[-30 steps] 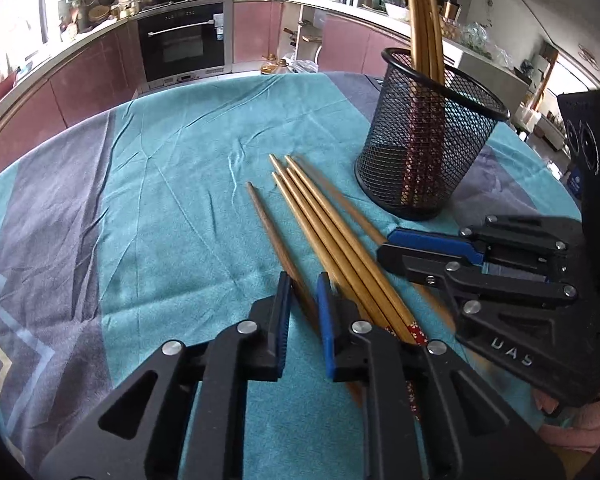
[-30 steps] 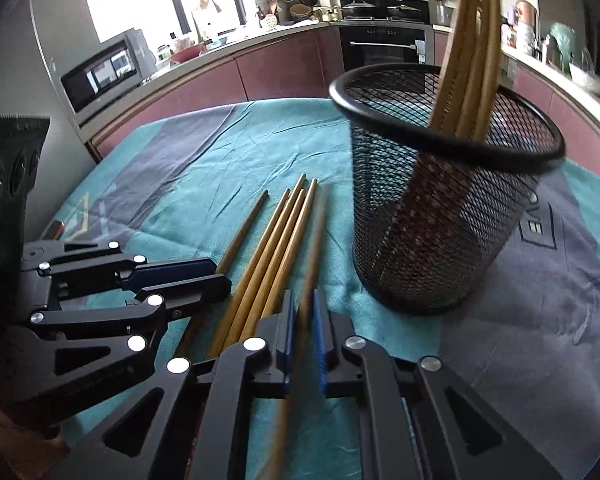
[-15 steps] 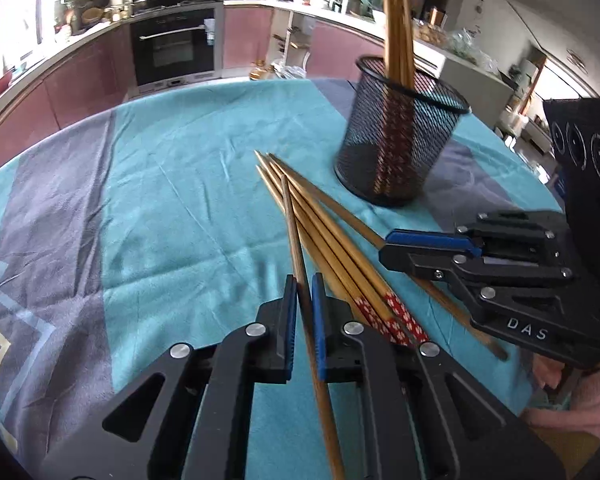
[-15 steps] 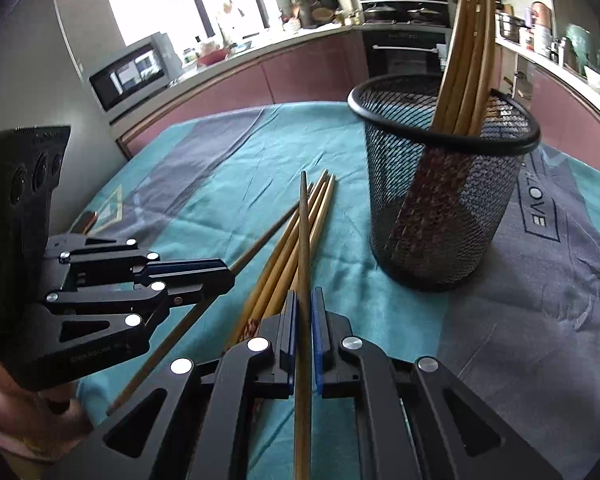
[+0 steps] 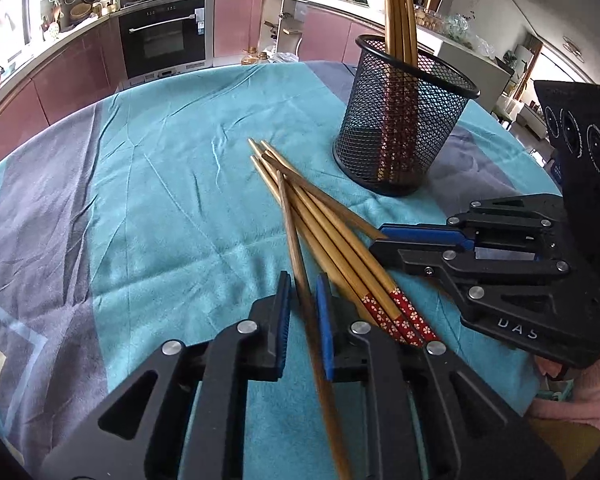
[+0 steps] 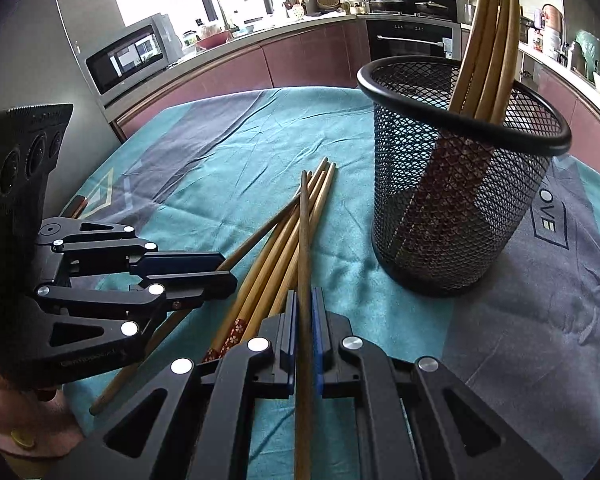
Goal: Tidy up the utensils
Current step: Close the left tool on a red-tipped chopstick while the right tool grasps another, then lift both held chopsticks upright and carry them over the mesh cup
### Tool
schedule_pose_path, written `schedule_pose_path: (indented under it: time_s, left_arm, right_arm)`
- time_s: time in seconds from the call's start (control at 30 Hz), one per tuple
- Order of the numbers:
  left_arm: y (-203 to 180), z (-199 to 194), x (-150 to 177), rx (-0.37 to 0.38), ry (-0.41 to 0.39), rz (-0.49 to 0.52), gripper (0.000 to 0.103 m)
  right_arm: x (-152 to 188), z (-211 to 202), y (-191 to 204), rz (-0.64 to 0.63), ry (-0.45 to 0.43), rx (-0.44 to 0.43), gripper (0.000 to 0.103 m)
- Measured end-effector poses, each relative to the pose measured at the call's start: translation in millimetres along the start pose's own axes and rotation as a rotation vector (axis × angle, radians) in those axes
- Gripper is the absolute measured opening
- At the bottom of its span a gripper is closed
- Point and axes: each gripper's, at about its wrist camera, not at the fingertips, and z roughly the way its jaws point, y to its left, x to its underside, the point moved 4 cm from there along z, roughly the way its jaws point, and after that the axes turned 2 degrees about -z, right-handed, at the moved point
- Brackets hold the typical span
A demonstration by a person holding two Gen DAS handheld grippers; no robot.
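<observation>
Your right gripper (image 6: 305, 296) has its fingers clamped on one chopstick (image 6: 304, 240). The stick runs straight ahead from between the pads, and its tip hangs above the pile (image 6: 276, 248) of loose chopsticks that lies just in front of the fingers.

The fingers of your left gripper (image 5: 302, 280) have just opened a little. A second stick (image 5: 292, 232) is between them, but there is a gap on one side of it, so I judge it is not pressed now. Its far end rests across the pile.

The mesh cup (image 6: 460, 200) stands on the worktop (image 5: 160, 200), beyond the fingertips and to their right. Several chopsticks already stand in it.

These sticks are probably light, stiff and smooth. A round, thin stick can roll or turn between flat pads, and a loose one will slip out. The right fingers hold their stick well back from the tip, so the long front part may swing. I think a hold nearer to the middle gives you better control. The cup also looks light, so a stick that knocks its rim could push or tip it.
</observation>
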Motion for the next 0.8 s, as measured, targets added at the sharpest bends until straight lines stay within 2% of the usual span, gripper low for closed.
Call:
schedule_pose_path:
  time_s: [0.23, 0.4, 0.8]
  left_arm:
    - [0.7, -3.0, 0.5, -0.003, -0.011, -0.024, 0.007]
    - [-0.4, -13.7, -0.2, 0.017, -0.031, -0.028, 0.007]
    - [-9.0, -68.9, -21.1, 0.11, -0.167, -0.02, 0.007]
  right_arm:
    - [0.8, -9.7, -2.1, 0.01, -0.027, -0.005, 0.006]
    - [-0.9, -25.3, -0.1, 0.004, -0.068, -0.017, 0.006]
    - [-16.2, -78.6, -5.2, 0.013, -0.207, -0.014, 0.006]
